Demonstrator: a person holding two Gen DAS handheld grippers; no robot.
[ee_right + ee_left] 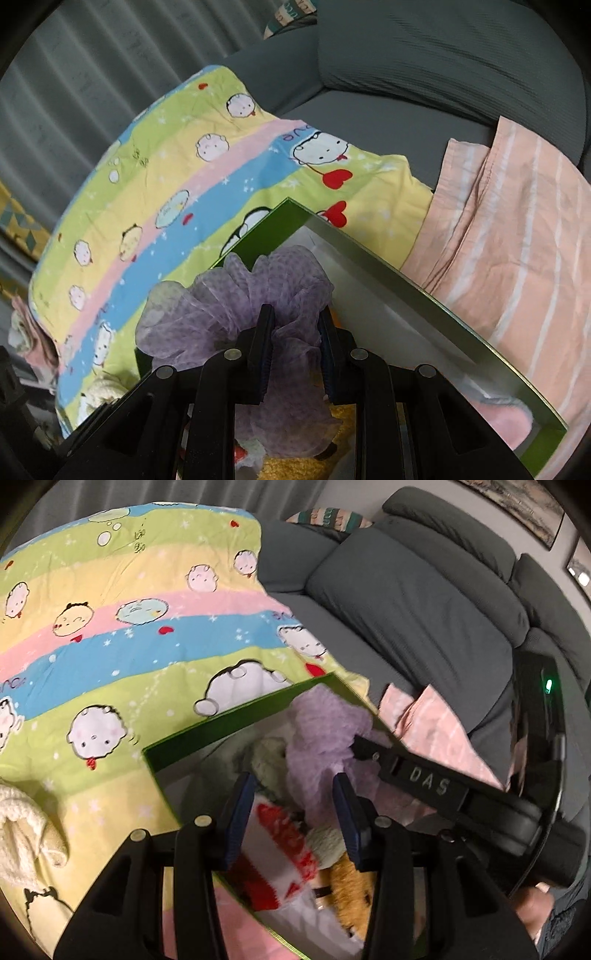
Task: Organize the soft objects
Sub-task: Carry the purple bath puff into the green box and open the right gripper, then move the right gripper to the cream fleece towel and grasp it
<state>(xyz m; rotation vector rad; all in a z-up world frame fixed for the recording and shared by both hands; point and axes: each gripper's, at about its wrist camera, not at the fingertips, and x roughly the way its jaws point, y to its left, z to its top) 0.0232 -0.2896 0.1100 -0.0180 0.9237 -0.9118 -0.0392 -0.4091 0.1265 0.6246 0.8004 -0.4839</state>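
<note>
A green box (221, 722) with a white inside stands on the quilt and holds several soft things: a red and white cloth (280, 845), a yellow plush (351, 882) and a pale green plush (267, 762). My right gripper (295, 317) is shut on a purple mesh pouf (236, 295) over the box (406, 284). The left wrist view shows that gripper (356, 744) reaching in from the right with the pouf (317, 734) at its tips. My left gripper (293, 806) hovers above the box, open, with nothing pinched between its blue pads (240, 812).
A striped cartoon quilt (129, 646) covers the grey sofa (406, 602) on the left. A pink striped cloth (517, 229) lies to the right of the box. A cream towel (26, 827) sits at the quilt's left edge. A person's hand (535, 904) holds the right tool.
</note>
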